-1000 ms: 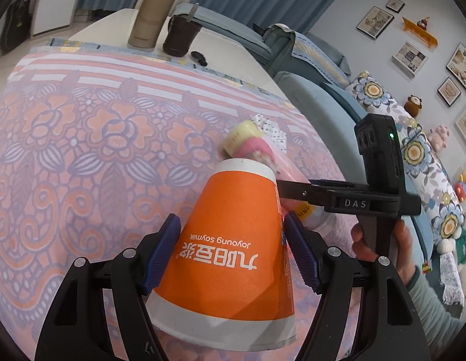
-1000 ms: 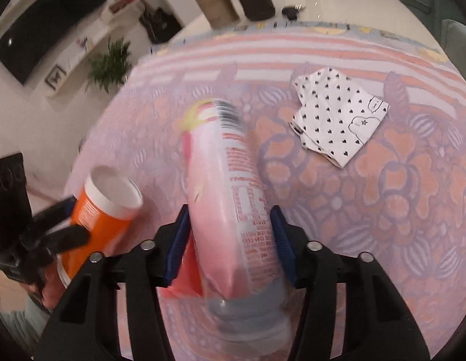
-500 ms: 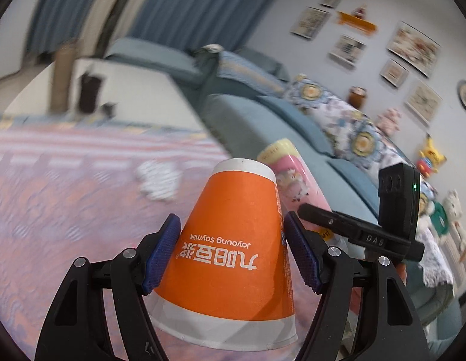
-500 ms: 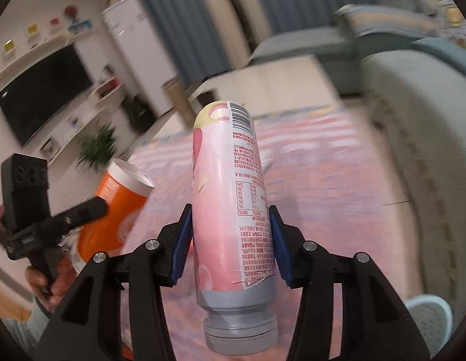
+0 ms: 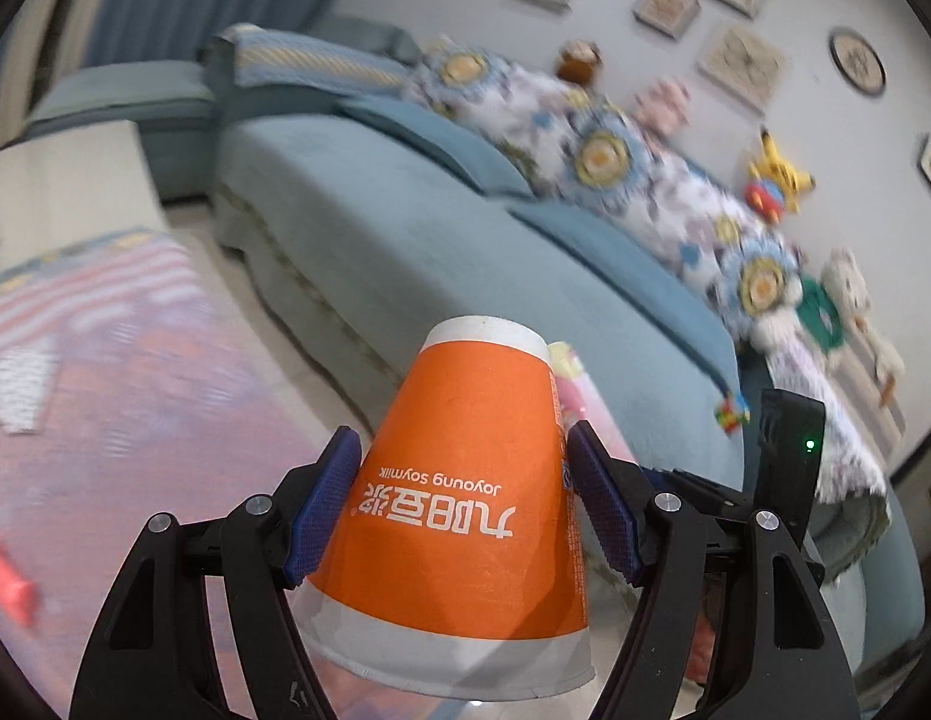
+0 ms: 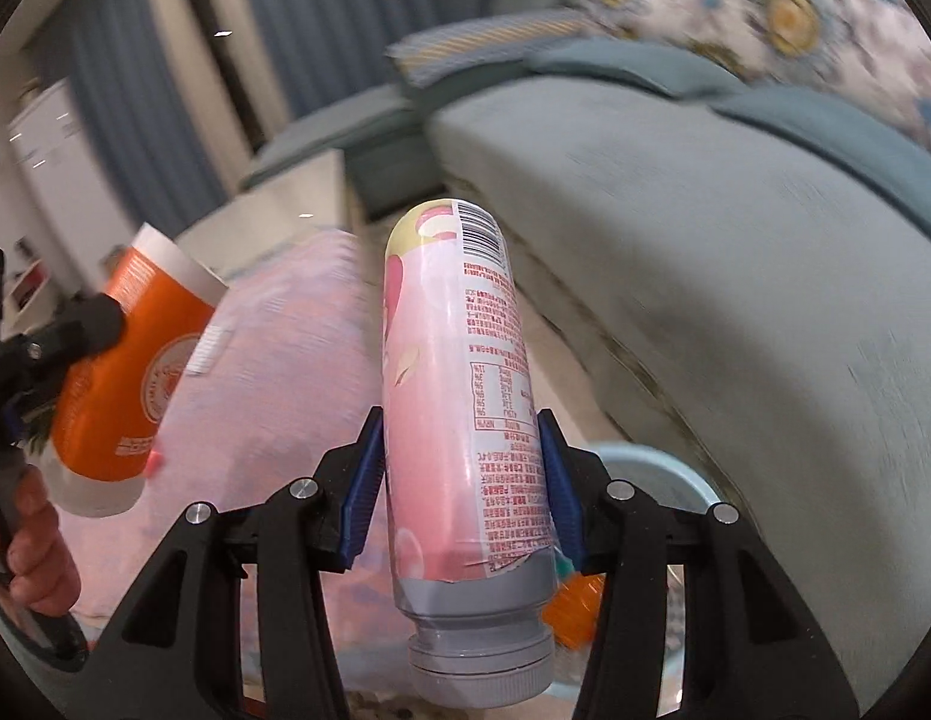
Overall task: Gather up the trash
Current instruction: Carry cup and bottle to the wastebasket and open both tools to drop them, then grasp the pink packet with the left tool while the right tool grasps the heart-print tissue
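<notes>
My left gripper [image 5: 462, 504] is shut on an orange and white paper cup [image 5: 459, 492], held with its base pointing forward, in the air beside the table. The same orange cup [image 6: 129, 372] shows at the left of the right wrist view, with a hand below it. My right gripper [image 6: 459, 474] is shut on a pink plastic bottle [image 6: 465, 396], cap end toward the camera. That pink bottle [image 5: 576, 396] peeks out behind the cup in the left wrist view. A light blue bin [image 6: 663, 468] lies below the right gripper, with something orange in it.
A long blue sofa [image 5: 465, 252] with floral cushions and soft toys runs across both views. The patterned tablecloth [image 5: 105, 372] is at the left, with a white dotted paper [image 5: 21, 384] and a red scrap [image 5: 9, 582] on it. A strip of pale floor separates table and sofa.
Both grippers have swung away from the tabletop to the right, toward the sofa, still carrying the cup and the bottle. The blue bin has come into the right wrist view.
</notes>
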